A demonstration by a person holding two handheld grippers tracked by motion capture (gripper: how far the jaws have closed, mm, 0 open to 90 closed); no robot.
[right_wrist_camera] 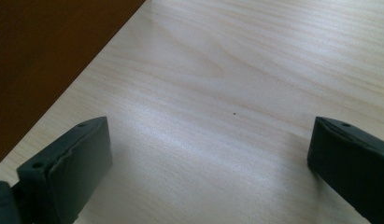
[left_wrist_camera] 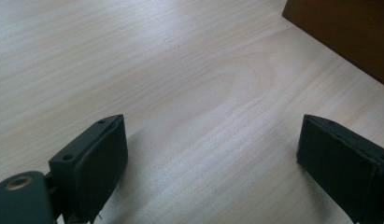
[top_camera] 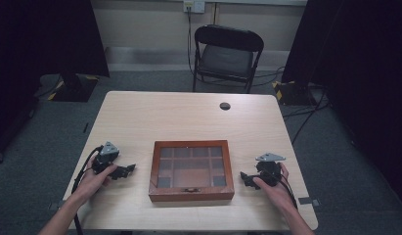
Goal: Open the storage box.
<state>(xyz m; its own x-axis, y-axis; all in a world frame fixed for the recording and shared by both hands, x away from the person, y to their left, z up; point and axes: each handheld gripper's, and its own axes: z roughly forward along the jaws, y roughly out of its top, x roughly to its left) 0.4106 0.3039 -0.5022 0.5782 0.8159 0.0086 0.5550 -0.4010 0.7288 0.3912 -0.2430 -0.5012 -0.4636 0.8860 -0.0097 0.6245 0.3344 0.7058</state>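
Near the front edge of the table (top_camera: 140,112), about midway between its left and right edges, lies a flat wooden box (top_camera: 191,170) with a glass lid that is down. Through the glass, rows of small compartments show; what is in them is too dim to tell. A small metal clasp sits at the middle of the box's front wall.

On the left of the box, close to the table's left edge, the left gripper (top_camera: 130,169) rests low over the tabletop in the person's left hand (top_camera: 98,178), its tips pointing toward the box's left wall and near it but apart. In the left gripper view its jaws stand spread wide with only bare tabletop between them, and a corner of the box (left_wrist_camera: 348,32) sits at the upper right.

On the right of the box, the right gripper (top_camera: 243,177) sits in the right hand (top_camera: 274,188), pointing at the box's right wall, also near and apart. In the right gripper view its jaws are likewise spread wide over bare wood, with the box's side (right_wrist_camera: 49,56) at the upper left.

Toward the table's back edge there is a small round dark hole (top_camera: 225,105). Beyond the table, on the floor, stands a black folding chair (top_camera: 227,56).
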